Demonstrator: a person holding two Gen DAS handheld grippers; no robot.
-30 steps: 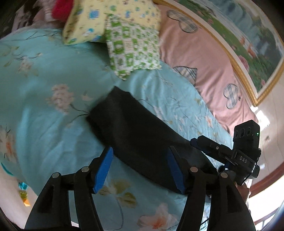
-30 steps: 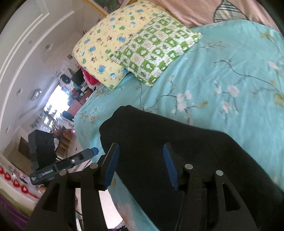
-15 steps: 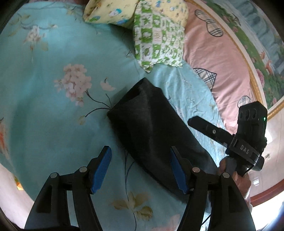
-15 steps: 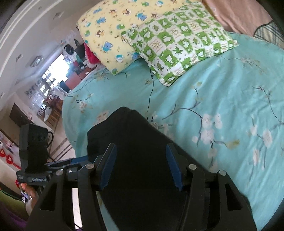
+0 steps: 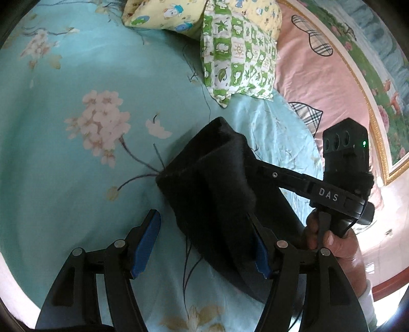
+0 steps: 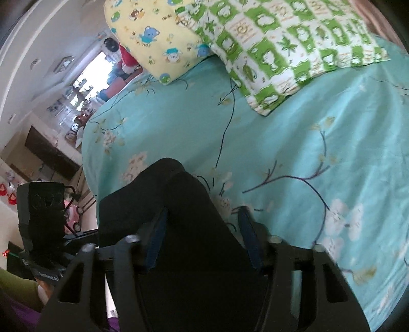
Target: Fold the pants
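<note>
Black pants (image 5: pixel 217 194) lie folded in a long strip on the teal flowered bedspread (image 5: pixel 76 178). Their far end is raised and curling over. My left gripper (image 5: pixel 207 245) is open, its jaws wide apart, with the near part of the pants between and over its right finger. My right gripper (image 6: pixel 202 237) is open with its jaws astride the pants (image 6: pixel 179 217), which bulge up between the blue pads. The right gripper (image 5: pixel 340 178) also shows in the left wrist view, reaching in beside the raised fold.
A green checked pillow (image 5: pixel 237 58) and a yellow cartoon pillow (image 5: pixel 163 12) lie at the head of the bed. A pink sheet (image 5: pixel 319 84) runs along the right. The bed edge (image 6: pixel 89 163) drops to the room floor on the left.
Both grippers have moved forward along the pants. The far end of the pants has lifted and bunched up. Both grippers stay open.
</note>
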